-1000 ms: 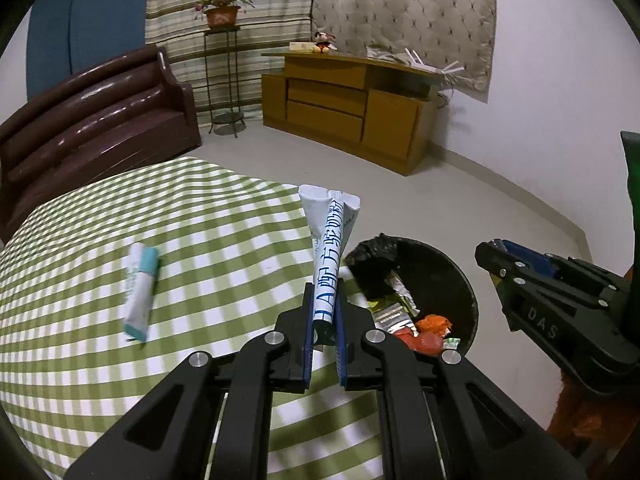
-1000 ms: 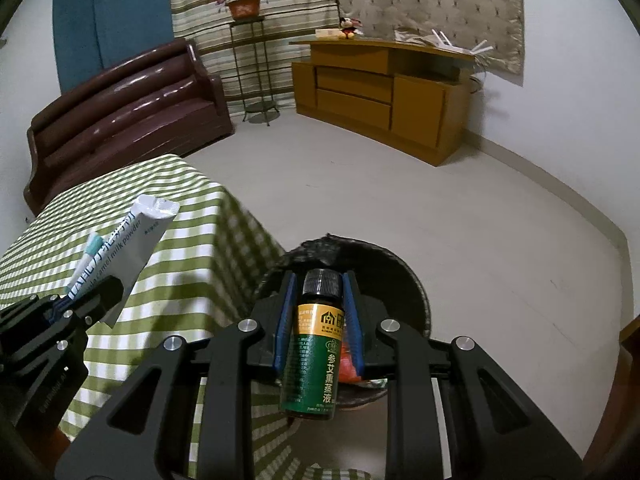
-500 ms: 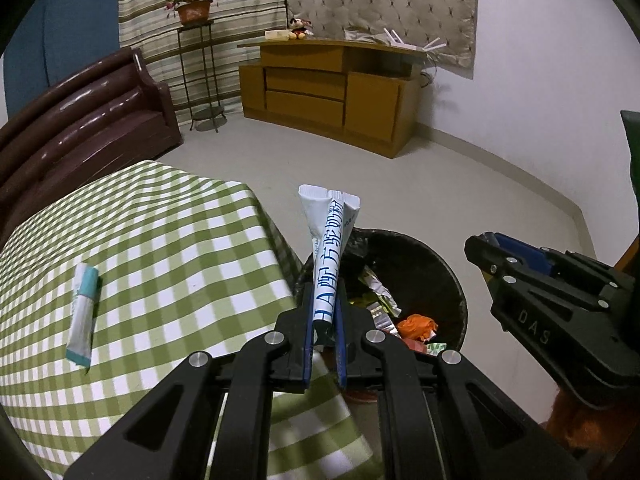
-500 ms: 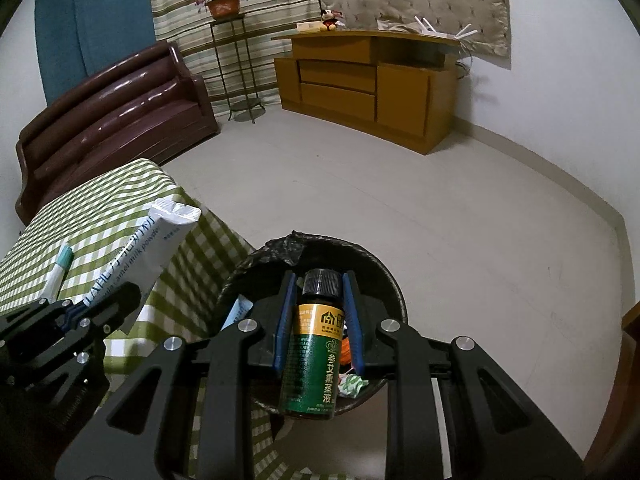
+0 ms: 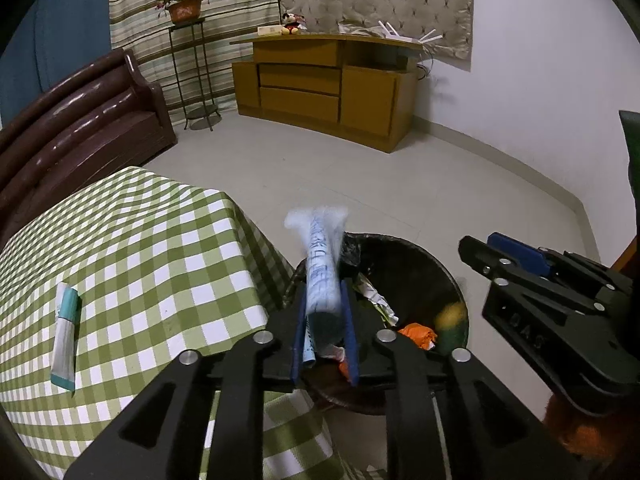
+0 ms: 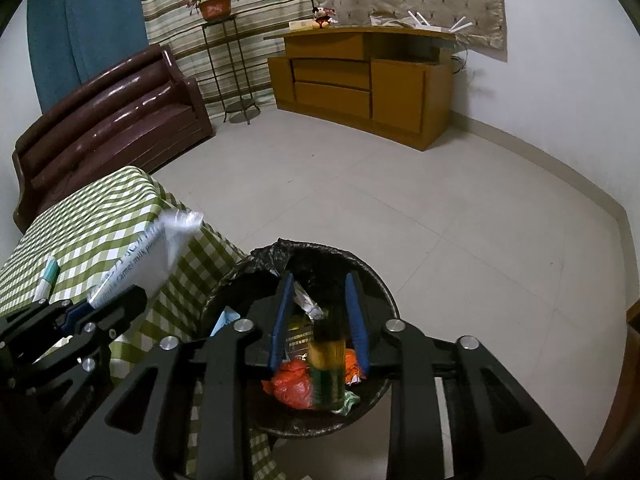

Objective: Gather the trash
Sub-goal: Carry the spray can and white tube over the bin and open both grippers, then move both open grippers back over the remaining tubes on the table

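- Black-lined round wicker bin (image 6: 376, 288) sits beside our table; right gripper (image 6: 318, 320) jaws are opening, the green glass bottle (image 6: 327, 372) dropping free and liable to break.
- Left gripper (image 5: 324, 336) jaws are opening around the white printed sachet (image 5: 320, 276), which may catch the bin's rim.
- We still have the teal-ended white tube (image 5: 66, 336) on the green checked tablecloth (image 5: 152, 248).

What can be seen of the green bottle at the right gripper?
The green bottle is small, with a black cap, a yellow band under it and a dark green body. It is motion-blurred, roughly upright, between the blue pads of the right gripper, whose jaws are opening; no pad appears to press on it. It sits over the black-lined trash bin, above orange and green wrappers. In the left wrist view it shows as a yellow-green smear.
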Available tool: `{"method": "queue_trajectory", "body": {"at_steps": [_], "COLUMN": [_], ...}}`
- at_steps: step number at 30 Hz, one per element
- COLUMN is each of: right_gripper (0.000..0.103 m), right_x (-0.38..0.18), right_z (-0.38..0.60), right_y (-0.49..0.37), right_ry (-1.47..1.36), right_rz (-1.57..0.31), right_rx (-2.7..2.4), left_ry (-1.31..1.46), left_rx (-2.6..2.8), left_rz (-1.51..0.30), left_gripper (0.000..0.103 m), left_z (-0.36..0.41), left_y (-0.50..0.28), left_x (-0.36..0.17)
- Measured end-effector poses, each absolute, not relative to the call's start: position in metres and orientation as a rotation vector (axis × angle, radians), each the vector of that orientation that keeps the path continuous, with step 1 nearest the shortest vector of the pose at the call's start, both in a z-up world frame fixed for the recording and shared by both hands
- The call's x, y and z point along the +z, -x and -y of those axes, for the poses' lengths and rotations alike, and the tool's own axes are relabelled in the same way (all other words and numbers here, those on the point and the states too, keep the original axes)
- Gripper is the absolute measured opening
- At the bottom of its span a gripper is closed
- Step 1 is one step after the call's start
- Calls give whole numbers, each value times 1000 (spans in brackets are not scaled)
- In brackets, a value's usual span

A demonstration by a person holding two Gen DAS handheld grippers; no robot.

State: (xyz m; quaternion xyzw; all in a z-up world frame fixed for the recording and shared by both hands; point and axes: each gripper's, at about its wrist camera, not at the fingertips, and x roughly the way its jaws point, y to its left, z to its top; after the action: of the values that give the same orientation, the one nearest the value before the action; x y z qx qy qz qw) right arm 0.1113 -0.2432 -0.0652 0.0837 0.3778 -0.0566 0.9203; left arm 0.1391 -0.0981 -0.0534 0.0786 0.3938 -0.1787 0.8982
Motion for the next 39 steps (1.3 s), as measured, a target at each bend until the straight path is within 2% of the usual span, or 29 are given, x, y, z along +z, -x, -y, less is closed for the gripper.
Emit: {"method": "queue_trajectory", "body": {"at_steps": [9,11,23,26,39], "right_gripper": [43,46,48,53,53], "right_x": [-66,-66,-65,-64,-43], "right_z": [245,245,243,241,205], "right_y": [-109,-108,-99,-97,-87], "right_ry": [-194,-198,-198,-195,-155], "right_rz": [-776,-776,-786,-784,-757], "right_rx": [-129,-132,-140,-142,-115], "left_ry": [-152,-146,-119,-110,-67], "left_rx": [-360,-357,-339,-328,-278], "left_rz": [-818,-818,-808,-798,-769], "left_gripper": [41,42,49,51,53], "left_z": [97,97,87,82,38], "left_y": [-137,-136,-130,-128,-119], "left_x": [-56,-55,-48,-44,-30]}}
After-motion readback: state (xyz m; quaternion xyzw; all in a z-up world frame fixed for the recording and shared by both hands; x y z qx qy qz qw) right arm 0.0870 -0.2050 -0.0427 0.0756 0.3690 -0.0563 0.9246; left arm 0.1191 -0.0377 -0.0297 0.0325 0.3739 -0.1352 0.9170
